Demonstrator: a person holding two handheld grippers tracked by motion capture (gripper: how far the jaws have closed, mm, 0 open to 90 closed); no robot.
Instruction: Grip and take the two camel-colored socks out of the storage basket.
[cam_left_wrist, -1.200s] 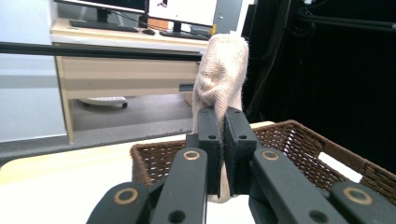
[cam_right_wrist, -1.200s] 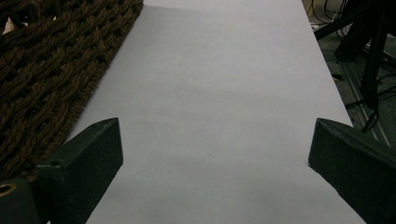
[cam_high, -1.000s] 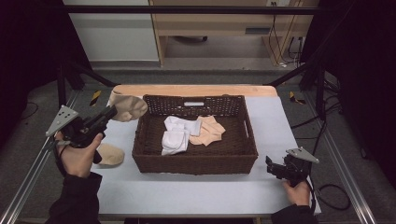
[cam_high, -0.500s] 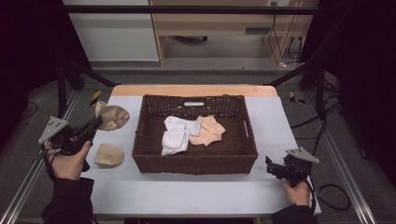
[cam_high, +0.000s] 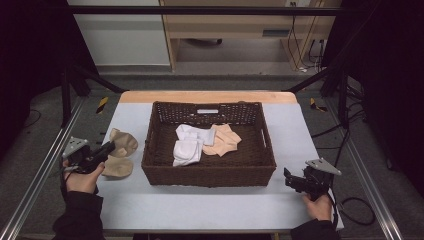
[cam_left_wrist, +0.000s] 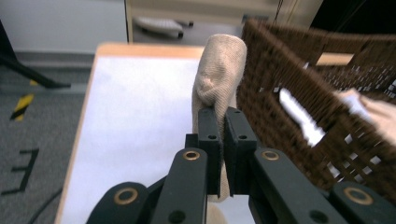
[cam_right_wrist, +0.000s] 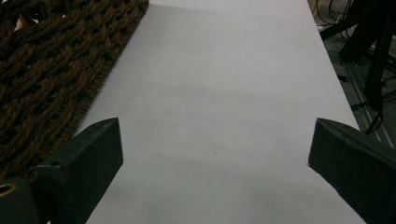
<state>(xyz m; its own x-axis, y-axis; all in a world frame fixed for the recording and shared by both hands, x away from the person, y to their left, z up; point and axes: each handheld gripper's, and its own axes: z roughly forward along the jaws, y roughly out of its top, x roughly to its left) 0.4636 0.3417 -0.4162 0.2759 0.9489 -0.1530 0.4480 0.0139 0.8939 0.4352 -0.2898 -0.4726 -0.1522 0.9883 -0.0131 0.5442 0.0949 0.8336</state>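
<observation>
The left gripper (cam_high: 106, 148) had its jaws clamped on a beige sock (cam_left_wrist: 217, 74) just left of the wicker basket (cam_high: 209, 173), above a second beige sock (cam_high: 117, 166) lying on the white table (cam_high: 200, 210), while the right gripper (cam_high: 289, 178) rested near the basket's right corner, jaws spread wide and holding nothing

Basket (cam_high: 209, 167): middle of the table (cam_high: 210, 210), its far wall toward the far edge. In the basket: folded socks (cam_high: 189, 146) left of centre, a second sock bundle (cam_high: 223, 140) touching them on the right. Left of the basket, on the table: one sock (cam_high: 118, 167) at the near side, another sock (cam_high: 124, 143) just behind it, pinched in the jaws of the left gripper (cam_high: 106, 150). Right gripper (cam_high: 291, 178): near right corner of the table, right of the basket.
</observation>
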